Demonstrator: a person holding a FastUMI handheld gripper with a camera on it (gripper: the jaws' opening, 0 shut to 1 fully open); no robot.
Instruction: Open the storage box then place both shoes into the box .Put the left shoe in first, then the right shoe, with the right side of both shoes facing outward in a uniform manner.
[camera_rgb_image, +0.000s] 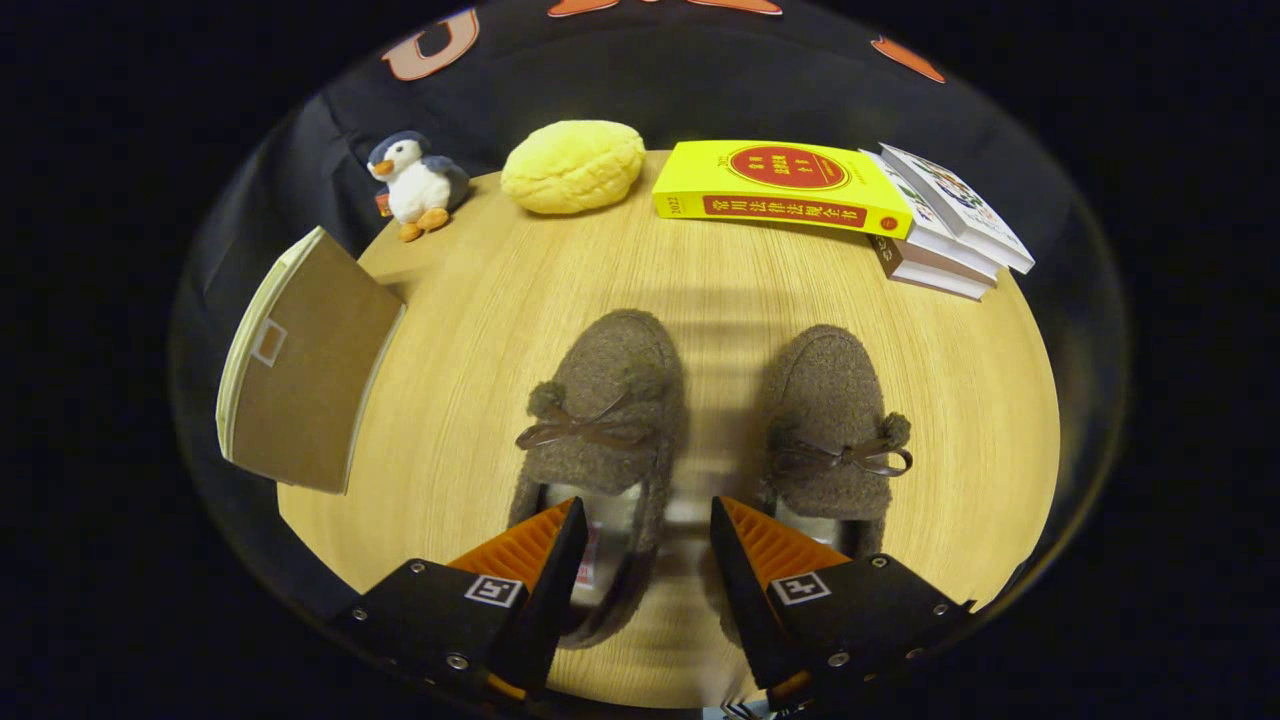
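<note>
Both shoes, left shoe (605, 400) and right shoe (830, 420), sit on the surface (480, 330), unboxed. The gripper (645, 525) hangs above them, jaws spread and empty. Every step seems left.

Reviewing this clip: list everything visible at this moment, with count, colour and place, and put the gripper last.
Fuzzy slippers with bows: 2, brown; left one between the fingers and just ahead, right one beside it, toes pointing away.
Storage box: 1, tan cardboard with pale edges; far left of the slippers, on the table edge.
Penguin plush toy: 1, white and grey; beyond the box.
Round cushion: 1, yellow; beside the penguin.
Thick book: 1, yellow, red cover; beyond the slippers.
Stacked books: several, mostly white; next to the yellow book.
Wooden table: 1, light.
Gripper: 1, open, holding nothing.
</note>
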